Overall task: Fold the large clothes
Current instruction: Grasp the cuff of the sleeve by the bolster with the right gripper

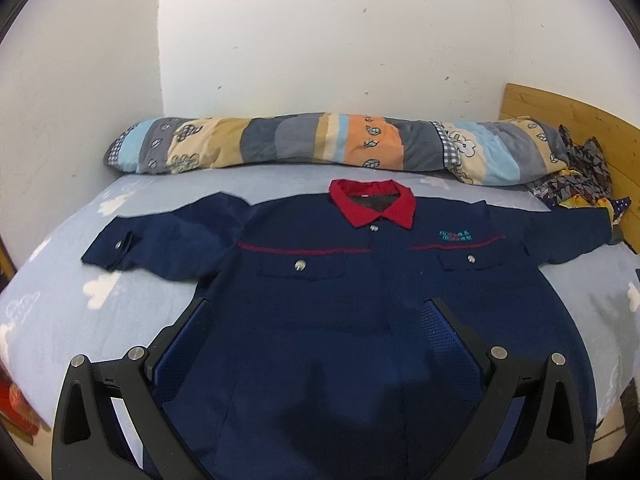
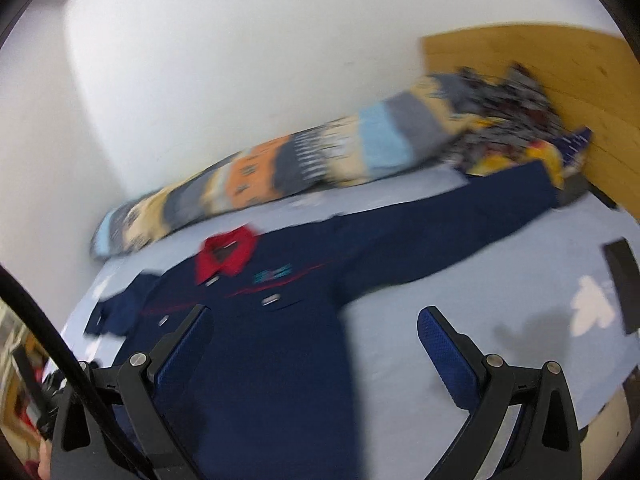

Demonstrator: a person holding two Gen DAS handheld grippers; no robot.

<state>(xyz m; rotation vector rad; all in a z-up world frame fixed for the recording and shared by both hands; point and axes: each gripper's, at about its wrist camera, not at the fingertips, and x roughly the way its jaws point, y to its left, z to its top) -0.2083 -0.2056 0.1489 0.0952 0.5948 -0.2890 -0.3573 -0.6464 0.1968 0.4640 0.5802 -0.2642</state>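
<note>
A navy work jacket (image 1: pixel 320 304) with a red collar (image 1: pixel 372 204) lies flat and face up on the bed, both sleeves spread out sideways. My left gripper (image 1: pixel 320 320) hovers open above the jacket's lower front, nothing between its blue pads. In the blurred right wrist view the same jacket (image 2: pixel 280 320) stretches from the lower left toward its right sleeve (image 2: pixel 480 216). My right gripper (image 2: pixel 316 332) is open over the jacket's right side edge, with one finger above cloth and the other above the sheet.
The bed has a light blue sheet (image 1: pixel 120 304) with white cloud shapes. A long patchwork bolster (image 1: pixel 320 144) lies along the white wall. Crumpled patterned cloth (image 1: pixel 576 176) sits by the wooden headboard (image 1: pixel 580 120) at the right. A dark flat object (image 2: pixel 624 284) rests on the sheet.
</note>
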